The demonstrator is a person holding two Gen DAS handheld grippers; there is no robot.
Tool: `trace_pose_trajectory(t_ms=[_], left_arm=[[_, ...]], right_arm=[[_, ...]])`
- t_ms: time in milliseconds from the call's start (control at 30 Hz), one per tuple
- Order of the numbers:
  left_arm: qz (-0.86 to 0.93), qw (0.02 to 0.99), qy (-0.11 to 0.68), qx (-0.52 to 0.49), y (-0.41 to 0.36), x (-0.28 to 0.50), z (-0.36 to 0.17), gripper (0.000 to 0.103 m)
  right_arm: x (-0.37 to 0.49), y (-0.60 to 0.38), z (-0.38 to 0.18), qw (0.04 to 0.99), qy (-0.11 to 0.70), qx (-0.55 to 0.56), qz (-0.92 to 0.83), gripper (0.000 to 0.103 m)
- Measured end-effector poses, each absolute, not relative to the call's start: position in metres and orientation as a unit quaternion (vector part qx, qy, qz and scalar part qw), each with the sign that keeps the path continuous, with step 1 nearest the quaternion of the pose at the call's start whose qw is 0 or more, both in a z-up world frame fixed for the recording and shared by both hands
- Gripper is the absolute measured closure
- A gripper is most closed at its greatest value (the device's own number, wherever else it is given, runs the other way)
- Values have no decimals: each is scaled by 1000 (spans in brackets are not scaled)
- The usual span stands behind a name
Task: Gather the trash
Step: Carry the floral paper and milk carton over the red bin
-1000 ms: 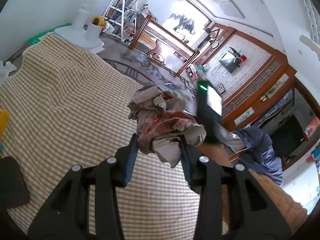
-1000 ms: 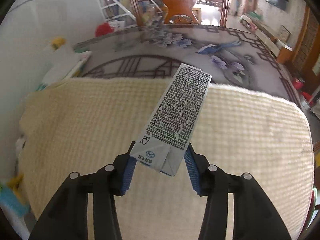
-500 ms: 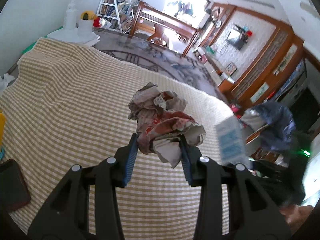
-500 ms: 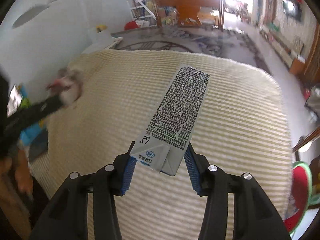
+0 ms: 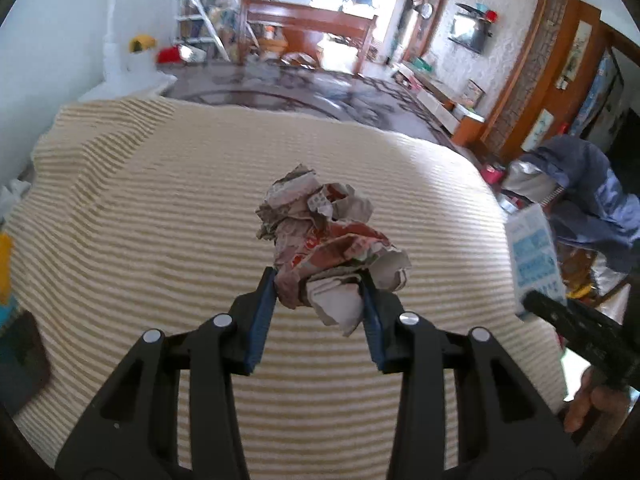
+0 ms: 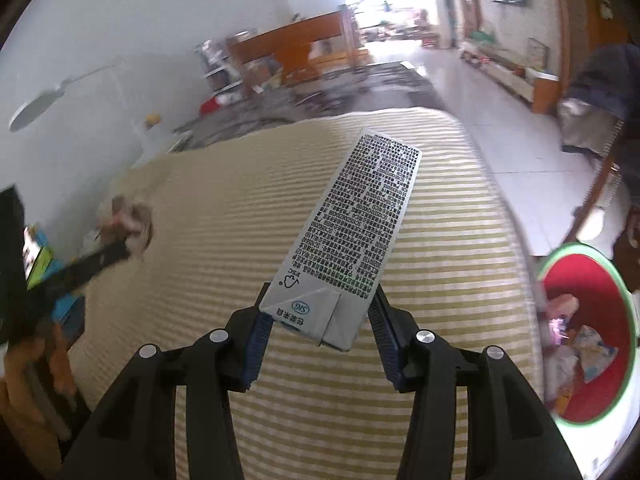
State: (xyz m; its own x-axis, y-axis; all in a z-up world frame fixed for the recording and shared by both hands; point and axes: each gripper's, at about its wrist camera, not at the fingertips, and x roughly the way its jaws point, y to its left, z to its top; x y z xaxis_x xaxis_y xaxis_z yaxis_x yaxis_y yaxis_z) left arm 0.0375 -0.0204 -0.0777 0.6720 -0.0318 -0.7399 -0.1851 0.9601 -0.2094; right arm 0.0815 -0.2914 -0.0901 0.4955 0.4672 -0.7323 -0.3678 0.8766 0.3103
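My left gripper (image 5: 318, 296) is shut on a crumpled wad of red-and-beige paper (image 5: 328, 240), held in the air above the checked tablecloth (image 5: 160, 208). My right gripper (image 6: 318, 322) is shut on a grey drink carton (image 6: 352, 232) covered in small print, also lifted over the cloth. In the left wrist view the carton (image 5: 534, 252) shows at the right edge in the other gripper. In the right wrist view the paper wad (image 6: 128, 220) appears blurred at the left. A red bin with a green rim (image 6: 588, 332), with several pieces of trash inside, stands low at the right beyond the table edge.
A dark phone (image 5: 20, 356) lies at the cloth's left edge. Far along the table stand a white lamp base and a yellow-topped cup (image 5: 138, 54). A chair draped with a blue jacket (image 5: 588, 188) is to the right. A person's hand (image 5: 592, 404) grips the right tool.
Both hands swung rightward over the table with their loads still gripped. The red bin has come into the right wrist view, and the carton now sits at the right edge of the left wrist view.
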Motion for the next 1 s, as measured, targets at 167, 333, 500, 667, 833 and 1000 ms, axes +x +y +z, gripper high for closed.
trace_pose_trajectory(t_ms=[167,333,500,667,833,1000], left_arm=[[14,909,395,-132,-56,46,-65,65],[-15,914,388,-117,-91,59,-52,65],[-33,916,385,-107,-116,65,-48,65],[-46,915,389,-99,-133,70,-48,65],[-58,912,395,-91,-145,69,-51,65],[-70,909,401,-90,-156,68,-54,65]], right_arm=[[83,-306,-82,862,438,90,237,57],[82,-320,-70,874,419,95,226,57],[82,-339,-64,885,404,103,210,57],[86,-353,-63,890,401,114,187,57],[91,-371,-61,892,400,133,163,57],[92,-381,-61,895,402,136,141,57]])
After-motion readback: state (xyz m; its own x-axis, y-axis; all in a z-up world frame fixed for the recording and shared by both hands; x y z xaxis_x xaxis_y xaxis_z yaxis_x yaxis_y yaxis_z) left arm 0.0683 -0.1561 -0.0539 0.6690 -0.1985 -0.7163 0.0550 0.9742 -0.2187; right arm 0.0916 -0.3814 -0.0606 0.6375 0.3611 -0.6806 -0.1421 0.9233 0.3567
